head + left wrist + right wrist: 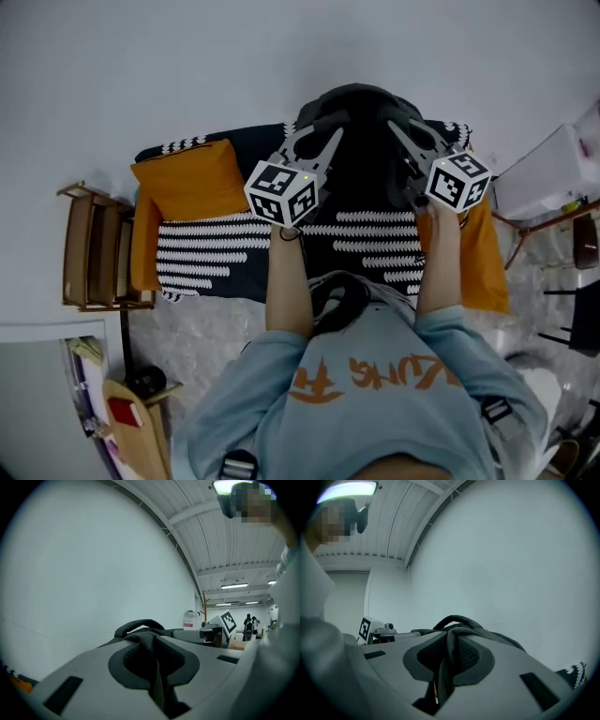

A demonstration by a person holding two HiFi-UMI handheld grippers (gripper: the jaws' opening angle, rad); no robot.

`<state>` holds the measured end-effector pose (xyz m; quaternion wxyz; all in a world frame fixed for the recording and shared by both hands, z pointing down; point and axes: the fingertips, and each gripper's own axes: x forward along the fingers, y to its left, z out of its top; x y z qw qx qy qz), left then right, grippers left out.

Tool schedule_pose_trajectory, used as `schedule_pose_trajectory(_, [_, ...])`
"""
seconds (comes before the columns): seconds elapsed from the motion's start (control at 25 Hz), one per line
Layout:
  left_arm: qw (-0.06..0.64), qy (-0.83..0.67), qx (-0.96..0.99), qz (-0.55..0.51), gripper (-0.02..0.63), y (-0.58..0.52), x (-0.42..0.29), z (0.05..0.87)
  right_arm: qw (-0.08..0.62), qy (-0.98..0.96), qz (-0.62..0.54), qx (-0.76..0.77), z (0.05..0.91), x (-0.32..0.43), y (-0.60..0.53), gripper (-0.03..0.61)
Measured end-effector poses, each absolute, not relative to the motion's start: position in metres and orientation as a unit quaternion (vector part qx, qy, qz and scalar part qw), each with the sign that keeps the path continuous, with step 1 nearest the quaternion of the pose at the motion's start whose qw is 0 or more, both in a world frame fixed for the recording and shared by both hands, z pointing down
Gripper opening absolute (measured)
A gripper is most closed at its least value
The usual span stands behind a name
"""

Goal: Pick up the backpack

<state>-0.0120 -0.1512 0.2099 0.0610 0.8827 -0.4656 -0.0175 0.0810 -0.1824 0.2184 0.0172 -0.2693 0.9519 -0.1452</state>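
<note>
A black backpack (367,141) hangs lifted in front of the person, above a couch with a black and white striped cover (216,248). My left gripper (328,131) is shut on the backpack's left shoulder strap (152,660), whose dark fabric is pinched between the jaws. My right gripper (401,131) is shut on the other strap (452,660), with mesh padding showing in the right gripper view. The carry handle (138,625) loops up just beyond the jaws, and the same carry handle (457,620) shows past the right jaws. Each gripper's marker cube (281,192) faces the head camera.
Orange cushions (187,178) lie on the couch at left and right. A wooden side table (89,248) stands at the left, a wooden stand with a white box (548,173) at the right. A white wall rises behind the couch. Distant people (251,623) stand far off.
</note>
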Motion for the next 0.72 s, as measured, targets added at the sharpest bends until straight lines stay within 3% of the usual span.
schedule_pose_trajectory(0.72, [0.050, -0.495, 0.867, -0.015, 0.051, -0.136, -0.036, 0.204, 0.007, 0.962, -0.134, -0.237, 0.219, 0.056, -0.173, 0.037])
